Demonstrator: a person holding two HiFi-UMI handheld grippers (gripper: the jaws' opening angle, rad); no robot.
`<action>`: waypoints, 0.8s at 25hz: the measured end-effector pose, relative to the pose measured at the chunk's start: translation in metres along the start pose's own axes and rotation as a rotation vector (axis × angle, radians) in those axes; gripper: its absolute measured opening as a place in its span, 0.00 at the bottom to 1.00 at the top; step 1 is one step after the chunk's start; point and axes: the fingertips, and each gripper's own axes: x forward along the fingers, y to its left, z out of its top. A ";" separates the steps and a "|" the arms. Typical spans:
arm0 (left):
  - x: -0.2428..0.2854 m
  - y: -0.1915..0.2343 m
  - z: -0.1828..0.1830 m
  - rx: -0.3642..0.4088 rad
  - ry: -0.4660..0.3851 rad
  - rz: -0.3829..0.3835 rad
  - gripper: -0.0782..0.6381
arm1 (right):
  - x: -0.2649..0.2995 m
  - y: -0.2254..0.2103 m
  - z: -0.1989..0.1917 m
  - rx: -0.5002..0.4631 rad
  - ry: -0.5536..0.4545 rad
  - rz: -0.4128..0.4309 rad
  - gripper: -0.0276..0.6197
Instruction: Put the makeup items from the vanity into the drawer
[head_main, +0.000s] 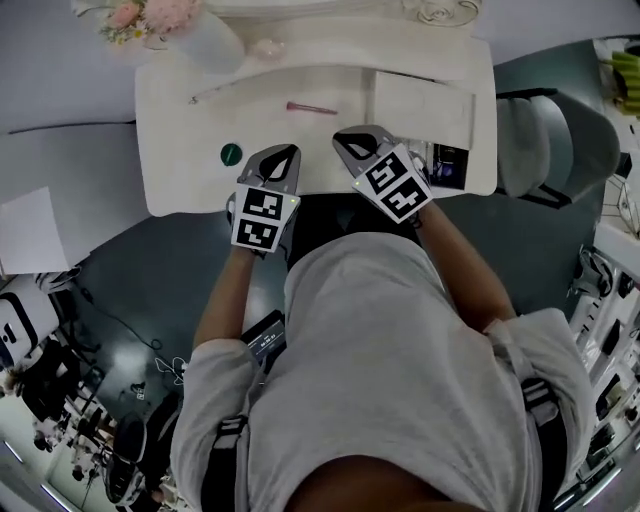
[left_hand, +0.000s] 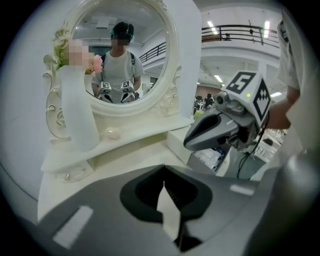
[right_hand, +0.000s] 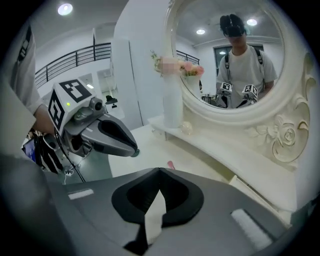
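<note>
Well, both the left gripper (head_main: 284, 153) and right gripper (head_main: 345, 138) have jaws pressed together on nothing (just above the vanity (head_main: 170, 120) front edge), so reaching in shut would prob. shove things. The pink stick (head_main: 311, 107) lies mid-top, thin & light; the small green disc (head_main: 231, 154) sits near the left gripper, and either could skid off.

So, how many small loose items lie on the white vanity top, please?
3: a round green disc front left, a pink-tipped stick centre, a thin pale stick back left; more may be hidden.
</note>
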 end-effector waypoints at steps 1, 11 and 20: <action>0.002 0.003 -0.003 0.013 0.003 -0.016 0.11 | 0.007 -0.001 -0.001 -0.018 0.022 -0.018 0.04; 0.014 0.024 -0.027 0.111 0.030 -0.182 0.11 | 0.076 -0.009 0.010 -0.121 0.181 -0.092 0.04; 0.017 0.041 -0.037 0.075 0.028 -0.234 0.11 | 0.121 -0.023 -0.006 -0.209 0.355 -0.050 0.11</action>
